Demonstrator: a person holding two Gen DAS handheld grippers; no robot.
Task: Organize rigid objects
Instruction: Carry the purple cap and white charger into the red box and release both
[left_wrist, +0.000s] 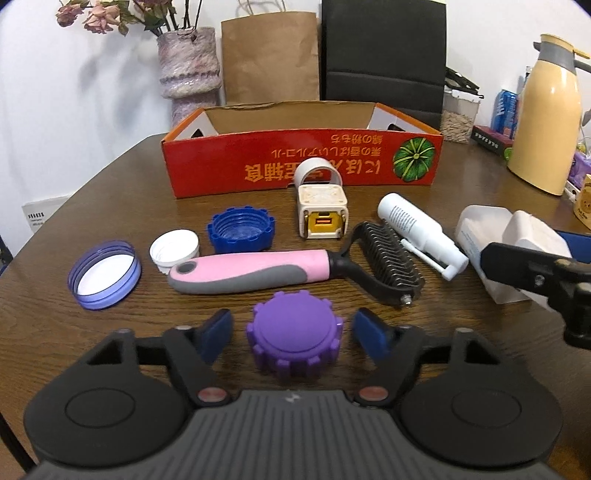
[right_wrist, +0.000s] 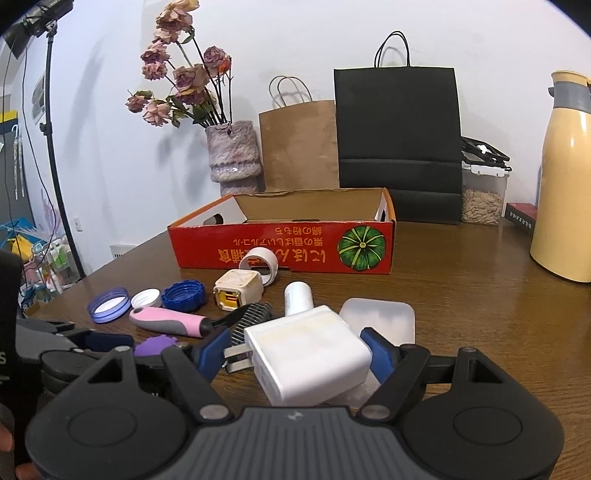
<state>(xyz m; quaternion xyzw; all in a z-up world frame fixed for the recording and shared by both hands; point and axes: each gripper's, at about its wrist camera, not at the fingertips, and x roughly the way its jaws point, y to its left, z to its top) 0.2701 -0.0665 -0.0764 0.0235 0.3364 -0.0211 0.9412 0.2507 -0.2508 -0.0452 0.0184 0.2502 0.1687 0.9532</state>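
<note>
An open red cardboard box (left_wrist: 303, 162) stands at the table's back, also in the right wrist view (right_wrist: 284, 243). In front lie a pink-handled comb (left_wrist: 255, 271), a blue cap (left_wrist: 242, 230), a white cap (left_wrist: 173, 251), a lilac lid (left_wrist: 105, 273), a cream cube adapter (left_wrist: 323, 216), a white ring (left_wrist: 319, 171) and a white spray bottle (left_wrist: 417, 232). My left gripper (left_wrist: 293, 334) is open around a purple ridged cap (left_wrist: 293, 338), fingers apart from it. My right gripper (right_wrist: 295, 356) has its jaws around a white charger plug (right_wrist: 310, 358), close to or touching its sides.
A frosted white tray (right_wrist: 384, 317) lies under the charger. A cream thermos (right_wrist: 565, 184) stands at the right. A vase with dried roses (right_wrist: 232, 155), a brown paper bag (right_wrist: 299, 144), a black bag (right_wrist: 399, 144) and a seed jar (right_wrist: 482, 199) line the back.
</note>
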